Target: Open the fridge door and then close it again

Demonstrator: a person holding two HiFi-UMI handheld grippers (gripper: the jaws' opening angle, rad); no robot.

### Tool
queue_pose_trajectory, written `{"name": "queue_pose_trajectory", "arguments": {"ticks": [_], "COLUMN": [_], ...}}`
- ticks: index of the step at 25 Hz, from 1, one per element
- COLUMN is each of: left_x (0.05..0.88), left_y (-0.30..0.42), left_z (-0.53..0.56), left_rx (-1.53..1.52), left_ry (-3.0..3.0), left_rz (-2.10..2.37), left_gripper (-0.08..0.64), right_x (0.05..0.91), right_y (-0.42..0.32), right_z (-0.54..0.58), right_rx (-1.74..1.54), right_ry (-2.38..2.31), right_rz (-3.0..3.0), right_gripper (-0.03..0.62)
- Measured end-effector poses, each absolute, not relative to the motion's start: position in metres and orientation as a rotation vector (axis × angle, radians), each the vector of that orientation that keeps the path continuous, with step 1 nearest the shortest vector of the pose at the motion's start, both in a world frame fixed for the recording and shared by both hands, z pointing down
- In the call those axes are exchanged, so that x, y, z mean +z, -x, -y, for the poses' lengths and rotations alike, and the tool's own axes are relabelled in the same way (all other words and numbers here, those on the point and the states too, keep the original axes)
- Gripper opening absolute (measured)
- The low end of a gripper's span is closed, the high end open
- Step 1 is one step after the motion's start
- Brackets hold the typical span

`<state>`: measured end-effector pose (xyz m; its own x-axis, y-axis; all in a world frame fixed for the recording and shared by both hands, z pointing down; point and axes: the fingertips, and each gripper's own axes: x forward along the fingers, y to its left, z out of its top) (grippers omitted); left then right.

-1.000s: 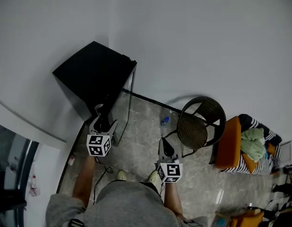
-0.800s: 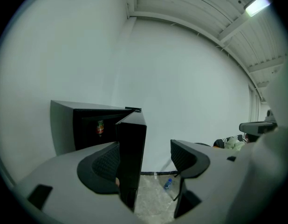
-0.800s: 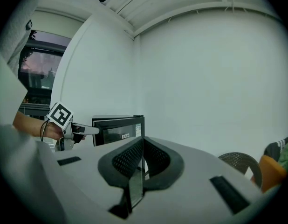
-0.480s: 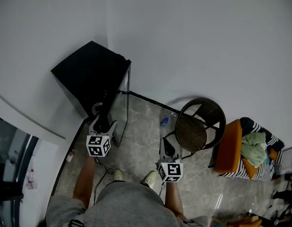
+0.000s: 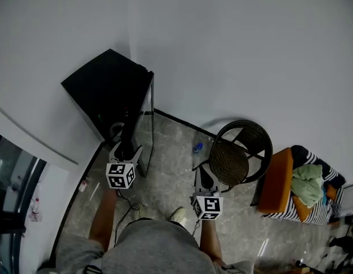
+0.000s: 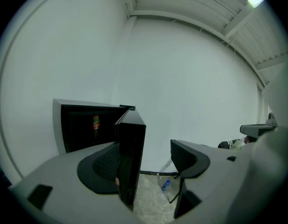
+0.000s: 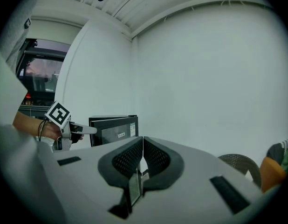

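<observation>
A small black fridge stands in the corner with its door swung out, edge-on to me. In the left gripper view the dark inside of the fridge shows a red can, and the door's free edge stands between the jaws of my left gripper. The left pad lies against the door and the right pad stands well off it, so the jaws are open. In the head view the left gripper sits at the door's edge. My right gripper hangs shut and empty over the floor, with its pads together.
A round wicker chair stands right of the fridge, and an orange seat with piled clothes lies further right. A blue bottle lies on the stone floor by the wall. A cable trails near my feet. A window is at the left.
The door has swung a little with the left gripper at its edge and now shows narrower, more edge-on, in the head view. The right gripper has shifted slightly and stays shut.
</observation>
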<state>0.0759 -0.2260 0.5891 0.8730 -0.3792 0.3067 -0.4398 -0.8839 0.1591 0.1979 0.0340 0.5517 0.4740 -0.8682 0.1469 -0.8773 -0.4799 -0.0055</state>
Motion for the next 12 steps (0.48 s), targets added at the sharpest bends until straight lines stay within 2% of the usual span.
{"name": "queue_pose_trajectory", "arguments": {"ticks": [12], "left_x": [0.588], "left_y": [-0.099], "left_z": [0.201], "left_rx": [0.399], "left_ry": [-2.791], "left_rz": [0.739], "left_gripper": [0.327], "right_x": [0.556], "right_y": [-0.239], "right_z": [-0.065], "right_rx": [0.205], "right_ry": [-2.618], "right_rz": [1.625], "right_gripper": [0.025]}}
